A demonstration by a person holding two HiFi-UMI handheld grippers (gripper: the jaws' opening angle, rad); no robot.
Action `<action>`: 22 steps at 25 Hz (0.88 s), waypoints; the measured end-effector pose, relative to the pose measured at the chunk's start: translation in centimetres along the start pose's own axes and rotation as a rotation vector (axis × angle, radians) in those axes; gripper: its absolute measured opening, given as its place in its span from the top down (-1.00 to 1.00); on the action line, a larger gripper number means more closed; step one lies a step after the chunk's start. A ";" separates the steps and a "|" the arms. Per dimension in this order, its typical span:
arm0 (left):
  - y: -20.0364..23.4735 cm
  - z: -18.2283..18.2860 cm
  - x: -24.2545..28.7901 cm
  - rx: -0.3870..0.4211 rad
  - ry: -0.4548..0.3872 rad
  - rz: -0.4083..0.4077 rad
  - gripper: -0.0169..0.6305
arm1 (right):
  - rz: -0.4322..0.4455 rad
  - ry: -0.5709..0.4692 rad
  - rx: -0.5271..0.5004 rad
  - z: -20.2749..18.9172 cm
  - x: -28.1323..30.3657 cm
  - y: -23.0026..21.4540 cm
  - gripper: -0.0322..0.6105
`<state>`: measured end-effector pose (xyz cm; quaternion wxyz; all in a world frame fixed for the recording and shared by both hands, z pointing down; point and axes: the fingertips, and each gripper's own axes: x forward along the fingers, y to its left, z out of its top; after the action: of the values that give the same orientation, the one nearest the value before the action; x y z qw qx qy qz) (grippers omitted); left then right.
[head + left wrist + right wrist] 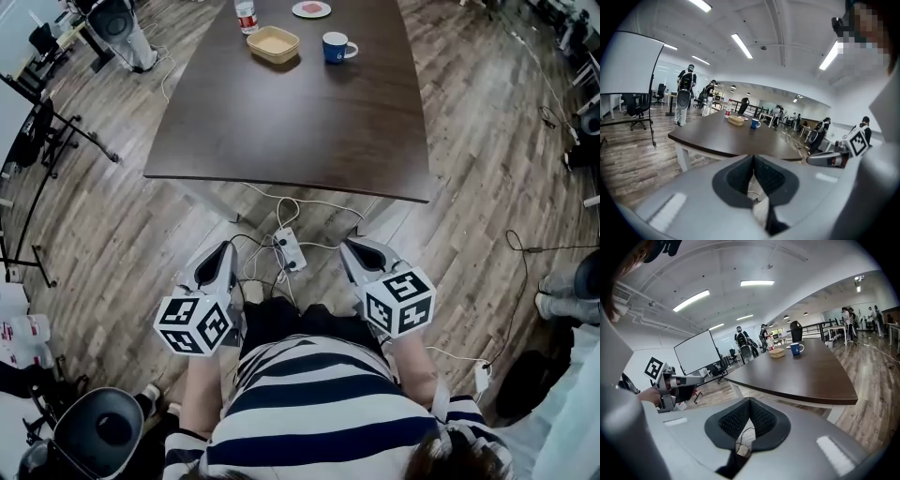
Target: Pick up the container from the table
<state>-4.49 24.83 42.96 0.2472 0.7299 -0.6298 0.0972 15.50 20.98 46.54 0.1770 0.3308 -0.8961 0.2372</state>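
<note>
Both claws are clenched, empty: left gripper (226, 251), right gripper (350, 248). The tan container (273, 44) sits at the far end of the table (281, 122), just beside a blue mug (335, 47); a careless reach may knock this mug.

Held low at the waist, left tool (226, 247) and right tool (348, 247) point forward, jaws pressed together.

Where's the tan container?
In the head view, the container sits at the far end of the table, between the bottle on its left and the mug.
</note>
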 end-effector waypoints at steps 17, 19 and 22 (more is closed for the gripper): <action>6.4 8.8 10.1 0.134 -0.020 -0.146 0.95 | -0.108 -0.022 0.004 8.8 9.3 -1.3 0.91; 7.9 9.8 11.2 0.149 -0.013 -0.173 0.95 | -0.129 -0.020 0.008 10.0 11.1 -1.1 0.91; 10.2 11.2 12.8 0.188 -0.003 -0.193 0.95 | -0.142 -0.023 0.007 12.1 13.7 -0.4 0.91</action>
<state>-13.80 7.43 41.59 0.1847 0.8071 -0.5453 0.1306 4.02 7.18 43.21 0.1819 0.3968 -0.8715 0.2234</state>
